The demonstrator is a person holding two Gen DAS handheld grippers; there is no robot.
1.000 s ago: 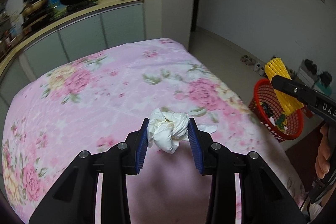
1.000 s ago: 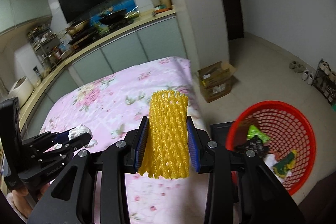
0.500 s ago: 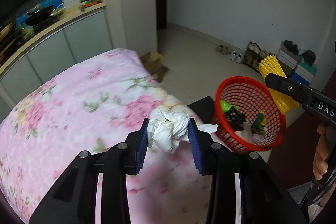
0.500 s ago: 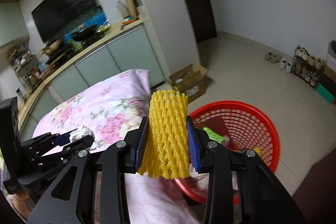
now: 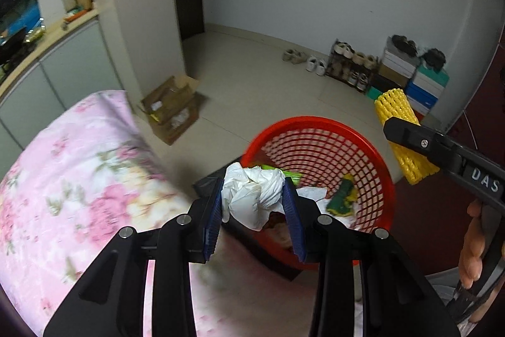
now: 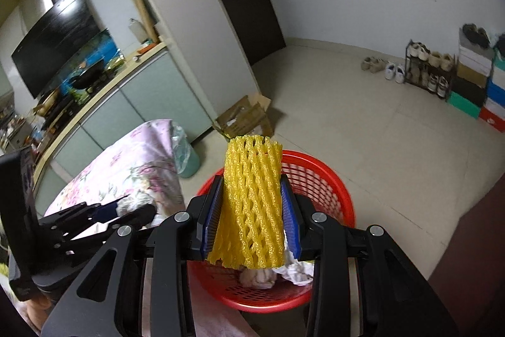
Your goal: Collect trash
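A: What does your left gripper (image 5: 254, 204) carry, relative to the red basket (image 5: 375, 160)?

B: Your left jaws pinch a crumpled white tissue wad (image 5: 252, 198), soft and knotted, between ribbed blue pads (image 5: 213, 221). It hangs over the basket's near rim, on the side towards the floral cloth (image 5: 79, 176), a pink quilted surface.

A: And your right gripper (image 6: 251, 210)?

B: Your right jaws press on a yellow foam net sleeve (image 6: 251, 204), a tube of open diamond mesh, standing upright between the pads. It is above the basket's (image 6: 331, 182) near half. In the left wrist view the same sleeve (image 5: 397, 112) shows beyond the basket's right rim, held by the dark finger of your right gripper (image 5: 410, 136).

A: What is the basket like?

B: Round, of red plastic lattice with a solid rim. Inside lie white paper scraps (image 5: 312, 193), a green-and-yellow wrapper (image 5: 342, 199) and a bright green piece (image 5: 292, 174), all on its floor.

A: What stands beyond the basket?

B: An open cardboard box (image 5: 172, 109) on pale floor tiles, well apart from the basket.
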